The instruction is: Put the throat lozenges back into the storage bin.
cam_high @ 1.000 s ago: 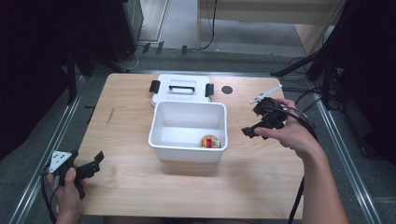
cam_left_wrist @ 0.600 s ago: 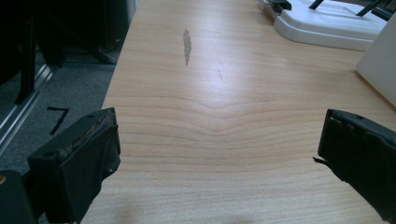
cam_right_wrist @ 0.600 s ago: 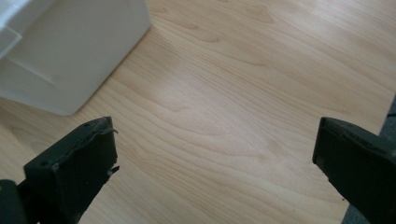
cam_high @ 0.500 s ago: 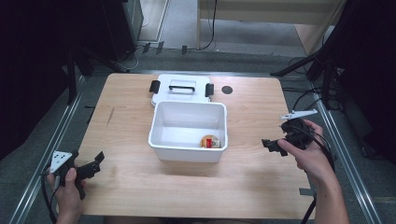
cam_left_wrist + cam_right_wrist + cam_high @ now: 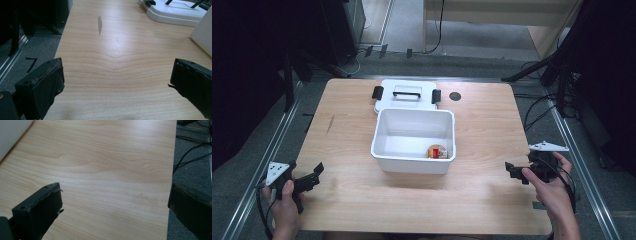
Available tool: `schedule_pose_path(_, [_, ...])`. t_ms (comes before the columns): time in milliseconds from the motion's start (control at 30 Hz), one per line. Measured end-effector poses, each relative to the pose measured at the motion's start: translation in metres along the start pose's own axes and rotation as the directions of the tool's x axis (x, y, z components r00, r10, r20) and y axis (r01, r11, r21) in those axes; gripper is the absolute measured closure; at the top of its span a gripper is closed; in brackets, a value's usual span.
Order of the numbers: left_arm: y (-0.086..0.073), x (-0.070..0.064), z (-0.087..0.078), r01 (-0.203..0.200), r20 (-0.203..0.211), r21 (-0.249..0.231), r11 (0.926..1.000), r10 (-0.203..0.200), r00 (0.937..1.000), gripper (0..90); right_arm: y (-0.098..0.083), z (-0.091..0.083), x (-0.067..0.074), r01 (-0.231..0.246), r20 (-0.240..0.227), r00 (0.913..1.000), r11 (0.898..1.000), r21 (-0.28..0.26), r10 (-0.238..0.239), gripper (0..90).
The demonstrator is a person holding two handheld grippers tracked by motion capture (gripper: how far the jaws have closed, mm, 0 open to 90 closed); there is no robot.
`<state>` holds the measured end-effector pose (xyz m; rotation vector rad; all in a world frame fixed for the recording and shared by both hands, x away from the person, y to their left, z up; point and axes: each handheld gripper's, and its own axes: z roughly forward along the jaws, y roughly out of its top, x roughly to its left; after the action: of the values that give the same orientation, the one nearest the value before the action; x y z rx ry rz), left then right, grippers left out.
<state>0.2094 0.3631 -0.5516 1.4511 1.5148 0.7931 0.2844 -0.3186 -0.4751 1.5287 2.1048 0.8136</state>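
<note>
Bin (image 5: 414,142), the white open tub, sits at the middle of the bench (image 5: 482,200), with a small round red-and-yellow item (image 5: 436,151) lying at its floor toward 4 o'clock, against the near wall. Its lid (image 5: 407,95), white with a black handle and black clips at both ends, lies flat just beyond it at 12 o'clock, touching or nearly touching the far rim, so the mouth stays free for dropping things in. Both grippers hold off at the near corners, likely parked clear of the tub: the left gripper (image 5: 314,172) at 8 o'clock with jaws wide and empty, the right gripper (image 5: 513,171) at 4 o'clock, its jaws having just opened wide, nothing between them.
</note>
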Motion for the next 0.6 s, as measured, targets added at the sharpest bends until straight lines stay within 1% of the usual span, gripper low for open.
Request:
schedule_pose_path(133, [0.0,0.0,0.0,0.004,-0.001,-0.002,1.0,-0.004,1.0,0.0,-0.017,0.0,-0.004,-0.028,0.013,0.9995,0.998,-0.047,0.029,0.0])
schedule_pose_path(233, [0.0,0.0,0.0,0.001,-0.002,-0.005,1.0,-0.001,1.0,0.0,-0.03,0.001,-0.008,-0.057,-0.001,0.9984,0.995,-0.077,0.057,0.0])
schedule_pose_path(333, [0.0,0.0,0.0,0.002,-0.003,-0.006,1.0,-0.002,1.0,0.0,-0.041,0.002,-0.01,-0.063,0.0,0.998,0.994,-0.088,0.063,0.0])
schedule_pose_path(433, [0.0,0.0,0.0,0.002,-0.001,-0.004,1.0,-0.002,1.0,0.0,-0.054,0.002,-0.014,-0.074,0.004,0.9972,0.991,-0.111,0.075,0.0])
schedule_pose_path(467, [0.0,0.0,0.0,0.001,-0.001,-0.005,1.0,-0.001,1.0,0.0,-0.058,0.003,-0.015,-0.079,0.01,0.9967,0.989,-0.122,0.081,0.0])
schedule_pose_path(500, [0.0,0.0,0.0,0.001,-0.001,-0.005,1.0,-0.001,1.0,0.0,-0.063,0.002,-0.017,-0.099,0.01,0.9949,0.987,-0.129,0.101,0.0])
schedule_pose_path(600, [0.0,0.0,0.0,0.002,-0.004,-0.004,1.0,-0.002,1.0,0.0,-0.073,0.002,-0.021,-0.113,0.009,0.9933,0.983,-0.144,0.115,0.0])
